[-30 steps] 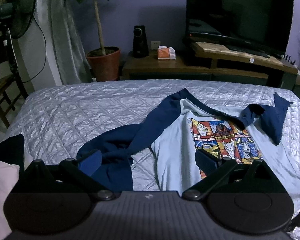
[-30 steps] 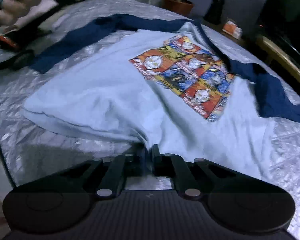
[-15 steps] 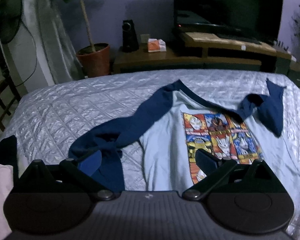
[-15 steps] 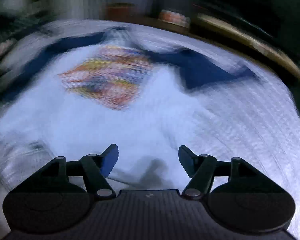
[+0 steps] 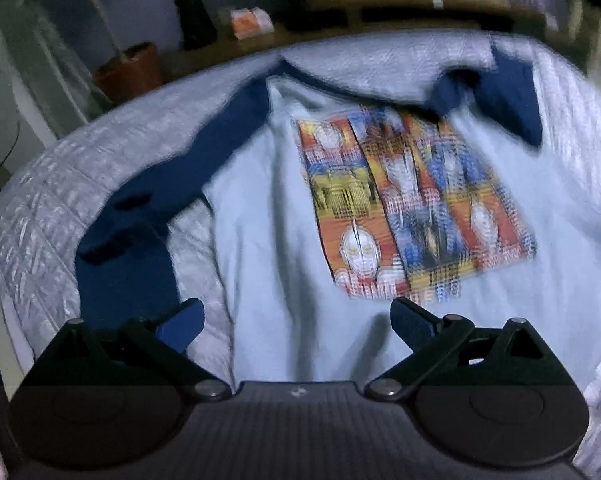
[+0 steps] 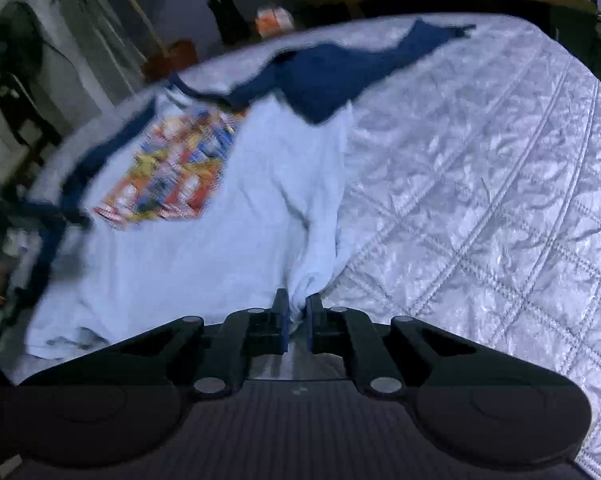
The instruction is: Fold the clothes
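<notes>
Quilted bed [image 6: 480,200] bare rightward, right tool [image 6: 297,312] closing on shirt [image 6: 228,256] hem, left tool [image 5: 296,320] wide open, empty

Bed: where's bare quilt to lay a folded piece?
Free: the quilt right of the shirt, out to the bed's edge, and the strip beyond the left sleeve. Crowded: the middle, under the shirt and the right sleeve.

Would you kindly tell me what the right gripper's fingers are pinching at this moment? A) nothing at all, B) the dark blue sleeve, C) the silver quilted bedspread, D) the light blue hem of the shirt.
D: in the right wrist view the right gripper is closing its fingers on a bunched fold of the hem of the light blue shirt with dark blue sleeves, above the silver quilted bedspread.
</notes>
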Tool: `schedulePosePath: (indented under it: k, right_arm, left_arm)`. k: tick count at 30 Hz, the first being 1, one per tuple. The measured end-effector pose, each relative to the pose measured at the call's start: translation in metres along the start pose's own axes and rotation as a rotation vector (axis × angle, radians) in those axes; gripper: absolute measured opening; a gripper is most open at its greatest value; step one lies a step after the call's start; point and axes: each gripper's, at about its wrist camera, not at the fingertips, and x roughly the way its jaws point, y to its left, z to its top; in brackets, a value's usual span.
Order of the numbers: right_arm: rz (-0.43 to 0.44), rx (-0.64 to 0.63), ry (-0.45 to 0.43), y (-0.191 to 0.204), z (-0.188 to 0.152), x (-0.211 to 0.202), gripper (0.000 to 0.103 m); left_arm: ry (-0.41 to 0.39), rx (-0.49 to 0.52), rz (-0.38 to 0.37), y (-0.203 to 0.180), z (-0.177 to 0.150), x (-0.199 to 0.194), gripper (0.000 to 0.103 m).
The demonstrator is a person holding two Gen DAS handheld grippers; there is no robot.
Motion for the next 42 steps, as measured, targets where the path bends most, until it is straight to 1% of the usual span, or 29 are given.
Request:
schedulePosePath:
  k: [4, 6, 7, 8, 10, 11, 13, 14, 15, 17, 19, 20, 22, 23, 24, 26, 27, 28, 29, 30, 32, 34, 35, 36, 38, 39, 40, 41, 42]
  right_arm:
    - [0.079, 0.067, -0.091, -0.010, 0.001, -0.029, 0.010]
    - [0.108, 0.127, -0.113, -0.017, 0.002, -0.040, 0.013]
    - [0.086, 0.153, -0.122, -0.021, 0.003, -0.044, 0.013]
    - [0.008, 0.132, -0.132, -0.020, 0.003, -0.047, 0.014]
    - [-0.191, 0.002, -0.144, -0.007, 0.003, -0.051, 0.014]
    - [-0.232, -0.050, -0.144, 0.000, 0.003, -0.053, 0.014]
    - [-0.170, -0.137, -0.120, 0.016, 0.003, -0.055, 0.016]
    - [-0.128, -0.198, -0.089, 0.027, 0.002, -0.054, 0.020]
    - [-0.106, -0.278, -0.043, 0.039, -0.001, -0.049, 0.032]
    - [-0.105, -0.467, 0.071, 0.067, -0.009, -0.034, 0.045]
    - [-0.080, -0.596, 0.145, 0.090, -0.016, -0.018, 0.044]
    - [-0.055, -0.626, 0.168, 0.098, -0.017, -0.010, 0.045]
    - [-0.030, -0.681, 0.202, 0.112, -0.019, 0.006, 0.058]
    - [-0.039, -0.716, 0.205, 0.118, -0.022, 0.013, 0.067]
    - [-0.052, -0.751, 0.219, 0.124, -0.024, 0.021, 0.071]
    - [-0.086, -0.814, 0.260, 0.129, -0.027, 0.037, 0.070]
    - [-0.085, -0.815, 0.254, 0.129, -0.026, 0.039, 0.066]
    - [-0.065, -0.794, 0.255, 0.127, -0.023, 0.039, 0.059]
    - [-0.047, -0.769, 0.264, 0.124, -0.020, 0.039, 0.042]
    - [-0.032, -0.750, 0.280, 0.122, -0.018, 0.038, 0.009]
    - [0.002, -0.728, 0.332, 0.120, -0.016, 0.033, 0.007]
    - [0.100, -0.698, 0.435, 0.117, -0.013, 0.028, 0.012]
    - [0.127, -0.687, 0.431, 0.116, -0.006, 0.021, 0.012]
    - [0.131, -0.671, 0.371, 0.115, 0.004, 0.013, 0.018]
    - [0.134, -0.630, 0.250, 0.111, 0.026, -0.003, 0.023]
    - [0.112, -0.598, 0.172, 0.110, 0.040, -0.007, 0.031]
    - [0.070, -0.576, 0.076, 0.110, 0.055, -0.008, 0.035]
    - [0.017, -0.564, -0.007, 0.110, 0.067, -0.008, 0.043]
    - [-0.043, -0.587, -0.061, 0.114, 0.077, -0.002, 0.042]
  left_arm:
    - [0.024, 0.056, 0.017, -0.011, -0.007, 0.006, 0.096]
    - [0.016, 0.064, 0.018, -0.011, -0.007, 0.004, 0.096]
    - [0.009, 0.064, 0.018, -0.010, -0.006, 0.002, 0.096]
    - [0.002, 0.059, 0.017, -0.008, -0.004, 0.000, 0.097]
    - [-0.011, 0.036, 0.013, -0.003, -0.001, -0.004, 0.097]
    - [-0.015, 0.027, 0.013, 0.000, 0.000, -0.005, 0.097]
    - [-0.022, 0.014, 0.015, 0.002, 0.002, -0.007, 0.097]
    - [-0.025, 0.009, 0.018, 0.003, 0.003, -0.007, 0.097]
    - [-0.028, 0.006, 0.021, 0.004, 0.004, -0.007, 0.097]
    - [-0.034, 0.002, 0.027, 0.003, 0.005, -0.010, 0.097]
    - [-0.040, -0.001, 0.028, 0.003, 0.006, -0.012, 0.098]
    - [-0.042, -0.002, 0.027, 0.003, 0.007, -0.012, 0.098]
    - [-0.047, -0.006, 0.026, 0.004, 0.008, -0.011, 0.098]
    - [-0.048, -0.010, 0.026, 0.004, 0.008, -0.012, 0.098]
    - [-0.050, -0.014, 0.026, 0.006, 0.008, -0.012, 0.098]
    - [-0.054, -0.028, 0.026, 0.010, 0.009, -0.013, 0.098]
    - [-0.056, -0.037, 0.026, 0.012, 0.009, -0.013, 0.098]
    - [-0.059, -0.046, 0.026, 0.015, 0.010, -0.014, 0.098]
    - [-0.062, -0.057, 0.027, 0.018, 0.011, -0.015, 0.098]
    - [-0.066, -0.069, 0.028, 0.021, 0.012, -0.016, 0.098]
    - [-0.069, -0.095, 0.031, 0.028, 0.013, -0.017, 0.098]
    - [-0.071, -0.120, 0.033, 0.034, 0.014, -0.018, 0.098]
    - [-0.071, -0.129, 0.034, 0.036, 0.014, -0.019, 0.098]
    - [-0.073, -0.138, 0.034, 0.038, 0.014, -0.020, 0.098]
    - [-0.078, -0.148, 0.035, 0.041, 0.014, -0.022, 0.098]
    - [-0.081, -0.151, 0.035, 0.042, 0.015, -0.022, 0.098]
    - [-0.084, -0.155, 0.034, 0.043, 0.015, -0.023, 0.098]
    - [-0.087, -0.159, 0.031, 0.044, 0.015, -0.024, 0.098]
    - [-0.089, -0.164, 0.029, 0.045, 0.016, -0.024, 0.098]
